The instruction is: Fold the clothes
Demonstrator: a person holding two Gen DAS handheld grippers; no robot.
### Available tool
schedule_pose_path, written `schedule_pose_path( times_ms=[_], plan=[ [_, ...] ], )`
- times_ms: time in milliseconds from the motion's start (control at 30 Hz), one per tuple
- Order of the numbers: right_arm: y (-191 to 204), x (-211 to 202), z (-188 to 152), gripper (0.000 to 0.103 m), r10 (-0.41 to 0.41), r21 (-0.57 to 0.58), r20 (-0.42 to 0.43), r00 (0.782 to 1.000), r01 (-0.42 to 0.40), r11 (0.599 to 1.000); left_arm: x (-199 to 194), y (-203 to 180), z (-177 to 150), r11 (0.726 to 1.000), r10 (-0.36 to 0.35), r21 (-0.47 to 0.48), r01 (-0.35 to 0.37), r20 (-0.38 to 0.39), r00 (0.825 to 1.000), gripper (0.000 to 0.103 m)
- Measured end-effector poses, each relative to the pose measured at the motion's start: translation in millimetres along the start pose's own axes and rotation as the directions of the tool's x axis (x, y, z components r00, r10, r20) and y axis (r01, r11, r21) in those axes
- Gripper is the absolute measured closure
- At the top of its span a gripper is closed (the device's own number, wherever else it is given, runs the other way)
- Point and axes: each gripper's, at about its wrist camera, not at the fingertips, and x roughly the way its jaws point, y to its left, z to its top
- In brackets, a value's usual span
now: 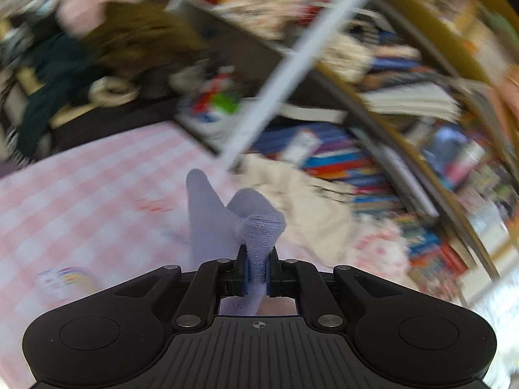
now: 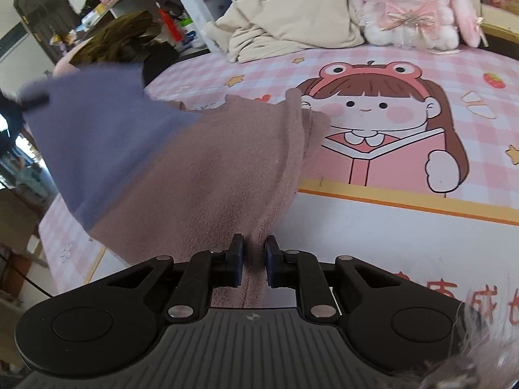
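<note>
Garment [image 2: 181,168] of soft fleece, lavender at one end and dusty pink at the other, hangs stretched above a bed [image 2: 405,227] with a pink checked cartoon sheet. Left gripper [image 1: 257,275], tilted downward and raised, has its jaws pinching a bunched lavender edge. Right gripper [image 2: 254,264], angled steeply down toward the bed, has its jaws closed on the pink edge.
</note>
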Motion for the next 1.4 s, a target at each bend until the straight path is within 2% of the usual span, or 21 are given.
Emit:
schedule_pose_path(
  times_ms=[67,133,233,267,333,400,467,600,700,733,767,833,900,967,1067,1100,1133,1167,1200,1267,1400],
  plan=[
    [-7.1,0.6,1.0,0.089,0.034,0.021,-0.006,0.999,-0.034,0.999,1.1,-33.8,-6.6,0.997,-0.033,0.076,0.034,-0.008,0.999,0.095],
    [-15.7,0.7,1.7,0.089,0.070,0.054,-0.012,0.997,-0.069,0.996,4.5,-67.6,-22.8,0.984,-0.057,0.168,0.065,-0.051,0.997,0.095],
    [-28.6,-2.6,1.6,0.088,0.125,0.102,-0.026,0.992,-0.122,0.987,21.8,-108.2,-68.3,0.944,-0.026,0.318,0.084,-0.184,0.983,0.085],
    [-32.8,-4.6,1.0,0.084,0.141,0.117,-0.030,0.990,-0.136,0.984,31.6,-115.1,-85.3,0.930,-0.004,0.355,0.095,-0.249,0.969,0.077],
    [-40.9,-11.9,-1.1,0.079,0.152,0.134,-0.029,0.988,-0.147,0.980,52.5,-119.4,-122.9,0.907,0.054,0.407,0.109,-0.369,0.928,0.068],
    [-49.2,-19.8,-3.3,0.074,0.158,0.146,-0.026,0.987,-0.153,0.977,65.4,-117.3,-149.9,0.890,0.114,0.445,0.096,-0.422,0.900,0.058],
    [-55.4,-27.3,-4.1,0.073,0.152,0.150,-0.021,0.988,-0.147,0.978,65.1,-113.9,-163.0,0.886,0.113,0.452,0.106,-0.431,0.896,0.050],
    [-63.1,-39.8,-0.8,0.073,0.148,0.153,0.000,0.989,-0.146,0.977,60.1,-107.8,-158.6,0.904,0.078,0.411,0.120,-0.434,0.898,0.047],
    [-64.1,-48.1,9.8,0.065,0.181,0.160,0.032,0.983,-0.184,0.970,39.3,-109.2,-140.7,0.928,0.005,0.345,0.142,-0.393,0.920,0.046],
    [-63.6,-50.3,13.9,0.059,0.202,0.165,0.041,0.978,-0.206,0.964,32.0,-109.2,-134.5,0.934,-0.019,0.324,0.150,-0.375,0.927,0.046],
    [-62.6,-51.0,18.2,0.055,0.228,0.172,0.045,0.973,-0.232,0.957,22.5,-106.0,-126.1,0.939,-0.037,0.311,0.146,-0.331,0.943,0.046],
    [-59.7,-45.4,27.0,0.054,0.283,0.198,0.034,0.958,-0.284,0.938,10.0,-97.5,-111.0,0.949,-0.020,0.302,0.094,-0.240,0.971,0.046],
    [-54.9,-33.9,35.4,0.054,0.325,0.234,0.013,0.945,-0.319,0.918,15.9,-85.3,-102.6,0.952,0.060,0.306,0.004,-0.201,0.978,0.047],
    [-49.7,-17.0,45.7,0.050,0.352,0.265,-0.017,0.936,-0.335,0.904,25.5,-73.6,-100.4,0.950,0.121,0.305,-0.060,-0.184,0.976,0.048],
    [-41.5,9.8,61.3,0.051,0.298,0.310,-0.062,0.953,-0.265,0.913,46.4,-67.4,-119.4,0.922,0.180,0.378,-0.086,-0.221,0.959,0.051],
    [-38.9,16.5,65.1,0.052,0.277,0.316,-0.069,0.958,-0.242,0.917,51.8,-67.2,-127.3,0.908,0.199,0.410,-0.088,-0.237,0.951,0.051],
    [-36.1,22.6,68.4,0.060,0.251,0.322,-0.075,0.965,-0.215,0.922,57.0,-66.9,-134.7,0.895,0.217,0.438,-0.089,-0.252,0.943,0.051],
    [-33.0,27.3,71.3,0.080,0.229,0.319,-0.078,0.970,-0.194,0.928,59.5,-65.9,-138.1,0.896,0.218,0.437,-0.083,-0.270,0.938,0.051],
    [-28.2,26.9,72.9,0.084,0.213,0.289,-0.076,0.974,-0.182,0.940,61.5,-64.7,-141.1,0.898,0.218,0.434,-0.077,-0.285,0.933,0.051],
    [-17.0,17.2,71.6,0.087,0.188,0.199,-0.061,0.980,-0.172,0.965,58.3,-60.0,-140.2,0.912,0.206,0.404,-0.075,-0.291,0.934,0.049],
    [-3.8,-15.7,51.1,0.088,0.188,0.052,0.002,0.982,-0.188,0.981,55.1,-51.4,-138.7,0.936,0.176,0.348,-0.060,-0.313,0.933,0.046]
  ],
)
